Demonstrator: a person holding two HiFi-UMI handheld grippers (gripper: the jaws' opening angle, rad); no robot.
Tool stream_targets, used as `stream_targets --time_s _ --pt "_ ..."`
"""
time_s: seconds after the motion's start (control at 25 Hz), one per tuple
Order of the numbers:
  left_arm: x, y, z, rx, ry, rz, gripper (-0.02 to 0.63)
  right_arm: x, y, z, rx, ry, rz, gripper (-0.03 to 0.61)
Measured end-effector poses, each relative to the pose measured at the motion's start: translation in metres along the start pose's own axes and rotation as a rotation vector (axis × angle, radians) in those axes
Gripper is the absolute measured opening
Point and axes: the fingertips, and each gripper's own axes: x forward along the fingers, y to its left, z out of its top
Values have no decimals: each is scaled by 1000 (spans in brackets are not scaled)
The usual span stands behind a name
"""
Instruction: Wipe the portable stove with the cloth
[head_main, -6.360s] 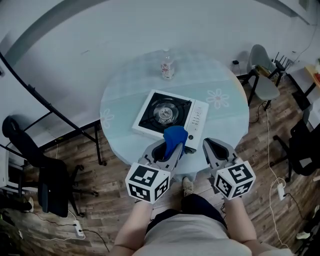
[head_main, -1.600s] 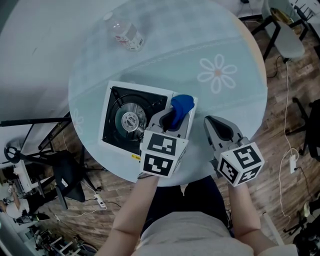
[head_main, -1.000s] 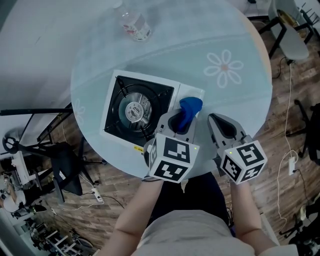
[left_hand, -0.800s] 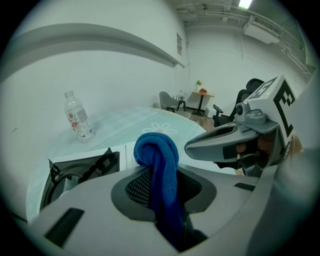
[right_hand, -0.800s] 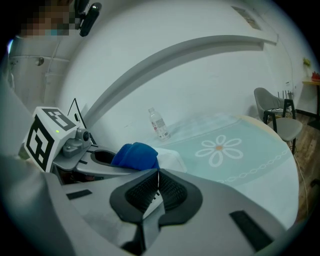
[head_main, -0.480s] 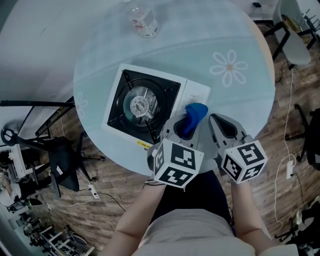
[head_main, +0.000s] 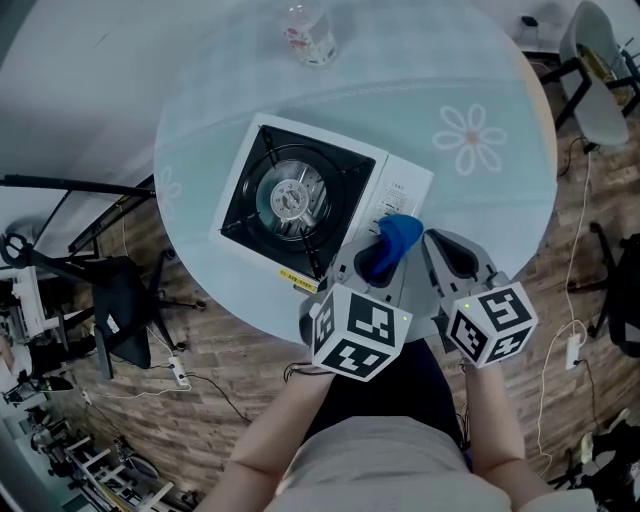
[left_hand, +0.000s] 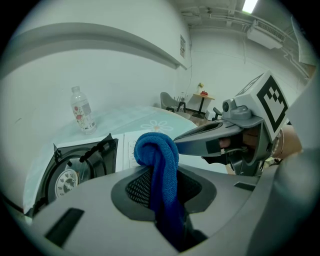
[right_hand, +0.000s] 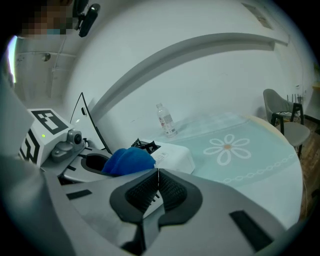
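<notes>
A water bottle (head_main: 308, 30) stands on the table (head_main: 500, 70) beyond the stove (head_main: 300, 195).

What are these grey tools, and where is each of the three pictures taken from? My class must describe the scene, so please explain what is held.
No robot: a person holds a two-jaw gripper in each hand; the marker cubes belong to them. One picture comes from a camera on the person's head, looking down. The other two come from cameras riding on each gripper, looking along its jaws. On the round table stand a portable stove and a plastic bottle. The left gripper is shut on a blue cloth near the stove's control panel. The right gripper is shut, empty.
</notes>
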Motion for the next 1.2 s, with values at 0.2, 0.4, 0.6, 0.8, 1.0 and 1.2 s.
stream_targets --time_s 0.2,0.4,0.6,0.8,1.0,1.2 --pt "-6 -4 -7 -15 -5 -5 104 -1 8 -3 -13 12 17 23" --pt "-11 -6 -15 -28 -20 -6 104 -1 13 -4 -29 15 22 23" --pt "-17 -7 -21 -62 -28 -23 104 -3 21 -6 -40 18 24 23" --pt "-23 -8 -28 -76 -33 -37 104 -3 32 -7 -47 18 36 23" --pt "-29 -8 -33 -87 -35 -47 104 0 40 -6 -57 20 45 23" --pt "-34 -10 -39 -88 -32 -48 104 0 43 -9 -68 29 50 23"
